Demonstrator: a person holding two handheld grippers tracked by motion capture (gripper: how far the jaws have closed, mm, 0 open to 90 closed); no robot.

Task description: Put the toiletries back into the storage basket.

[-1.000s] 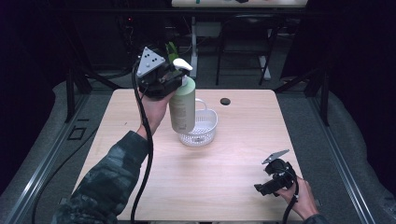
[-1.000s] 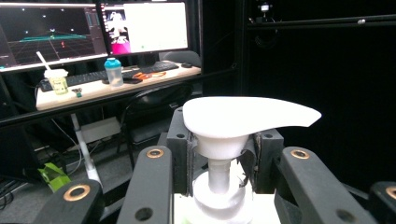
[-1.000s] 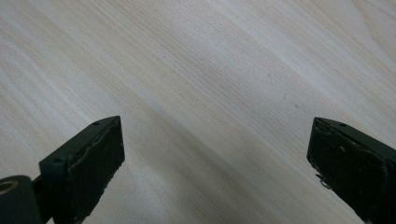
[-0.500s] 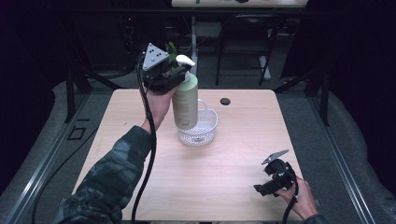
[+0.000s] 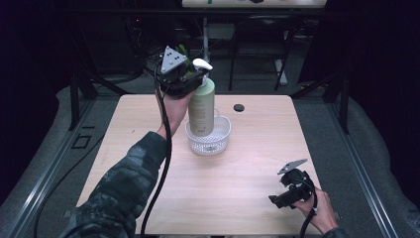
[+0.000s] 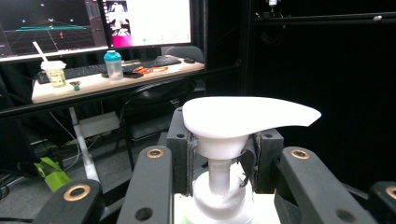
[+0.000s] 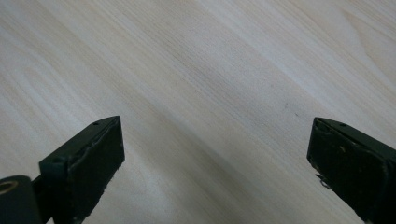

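Observation:
A pale green pump bottle (image 5: 201,108) with a white pump head (image 5: 202,64) hangs upright over a white perforated basket (image 5: 208,140), its base down inside the rim. My left gripper (image 5: 190,79) is shut on the bottle's neck just under the pump head (image 6: 247,115); both pads (image 6: 181,154) press the white collar. My right gripper (image 5: 278,200) rests low over the table's front right part, jaws open wide, with bare wood (image 7: 210,93) between its fingers (image 7: 88,163).
A small black cap (image 5: 239,107) lies on the wooden table (image 5: 148,129) behind the basket. Dark chairs and stands surround the far edge. Beyond, a desk with monitors (image 6: 93,23), a cup and a shaker bottle (image 6: 113,65).
The left gripper has carried the bottle a little right and down, so its base now sits within the basket's rim. The right gripper has stayed still.

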